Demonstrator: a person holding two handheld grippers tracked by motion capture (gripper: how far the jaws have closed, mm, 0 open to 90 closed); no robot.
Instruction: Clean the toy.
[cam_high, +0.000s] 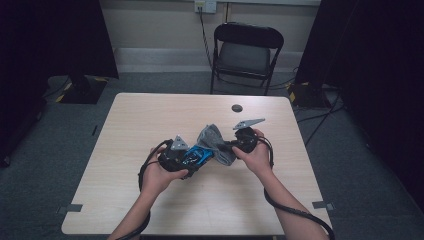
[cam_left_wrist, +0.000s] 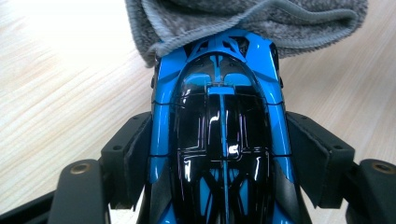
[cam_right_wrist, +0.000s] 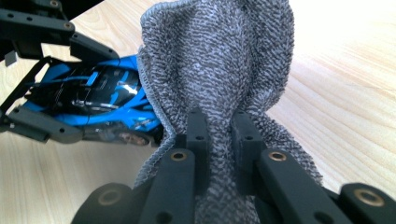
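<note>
While the blue and black toy car (cam_left_wrist: 219, 140) sits clamped by its sides between the jaws of the left gripper (cam_high: 186, 159), held just above the middle of the wooden table (cam_high: 150, 115), a grey cloth (cam_right_wrist: 219, 70) lies against one end of it. That cloth is bunched and pinched tight between the jaws of the right gripper (cam_right_wrist: 219, 140), which comes in from the opposite side. Farther back on the table lies a small dark round object (cam_high: 237, 108), and behind the table stands a black folding chair (cam_high: 246, 55).
</note>
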